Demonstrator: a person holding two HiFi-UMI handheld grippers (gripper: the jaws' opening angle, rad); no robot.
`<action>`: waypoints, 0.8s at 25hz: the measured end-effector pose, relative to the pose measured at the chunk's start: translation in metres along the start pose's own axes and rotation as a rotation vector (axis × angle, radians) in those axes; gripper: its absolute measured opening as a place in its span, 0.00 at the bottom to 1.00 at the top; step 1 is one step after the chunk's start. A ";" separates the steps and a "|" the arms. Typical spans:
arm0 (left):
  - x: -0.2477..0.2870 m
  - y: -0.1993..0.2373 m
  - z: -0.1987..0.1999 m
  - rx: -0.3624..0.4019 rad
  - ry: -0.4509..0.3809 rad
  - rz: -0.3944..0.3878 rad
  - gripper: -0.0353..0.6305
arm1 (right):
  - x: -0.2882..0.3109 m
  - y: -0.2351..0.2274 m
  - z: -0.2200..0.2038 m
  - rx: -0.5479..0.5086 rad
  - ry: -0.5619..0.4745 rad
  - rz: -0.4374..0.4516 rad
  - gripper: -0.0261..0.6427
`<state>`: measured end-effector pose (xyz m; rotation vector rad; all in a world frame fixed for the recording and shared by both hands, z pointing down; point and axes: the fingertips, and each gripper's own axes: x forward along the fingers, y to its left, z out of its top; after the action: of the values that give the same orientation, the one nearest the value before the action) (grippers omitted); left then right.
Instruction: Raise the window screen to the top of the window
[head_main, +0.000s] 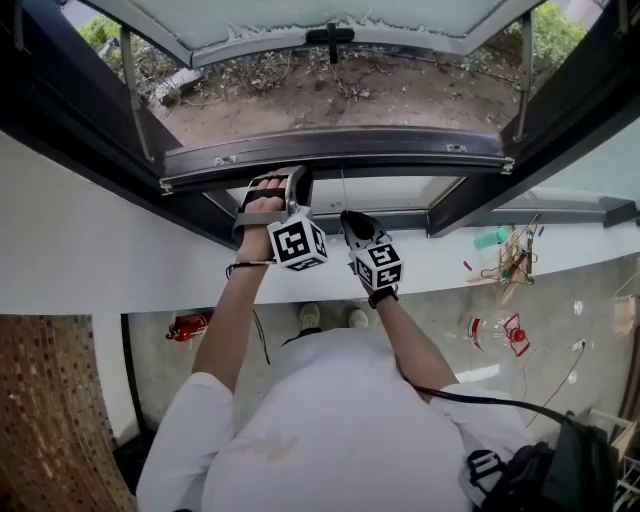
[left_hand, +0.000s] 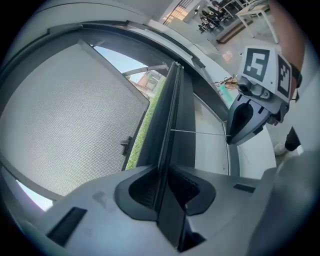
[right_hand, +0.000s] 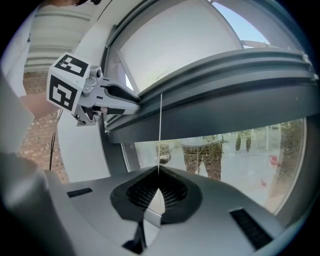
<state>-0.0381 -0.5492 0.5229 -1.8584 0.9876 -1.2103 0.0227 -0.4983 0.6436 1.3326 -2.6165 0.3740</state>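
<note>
The window screen's dark bar (head_main: 340, 150) runs level across the open window from one side of the frame to the other, with bare ground showing beyond it and a glass pane (right_hand: 225, 150) just beneath. The left hand-held gripper (left_hand: 164, 172) pinches the bar's thin edge towards its left end, both pads against it. Just beside it, the right hand-held gripper (right_hand: 159, 172) has its jaws pressed together on a thin white cord (right_hand: 160, 130) that hangs straight down from the bar.
</note>
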 end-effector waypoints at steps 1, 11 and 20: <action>-0.001 0.002 0.001 -0.003 -0.006 0.002 0.15 | -0.001 0.000 0.002 -0.001 -0.005 -0.003 0.04; -0.021 0.039 0.016 -0.052 -0.081 0.087 0.15 | -0.007 -0.002 0.040 -0.031 -0.077 -0.018 0.04; -0.083 0.185 0.065 -0.136 -0.300 0.387 0.15 | -0.030 -0.009 -0.026 0.122 0.037 -0.058 0.04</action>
<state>-0.0406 -0.5532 0.3103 -1.7767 1.2089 -0.6291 0.0490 -0.4723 0.6612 1.4211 -2.5547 0.5516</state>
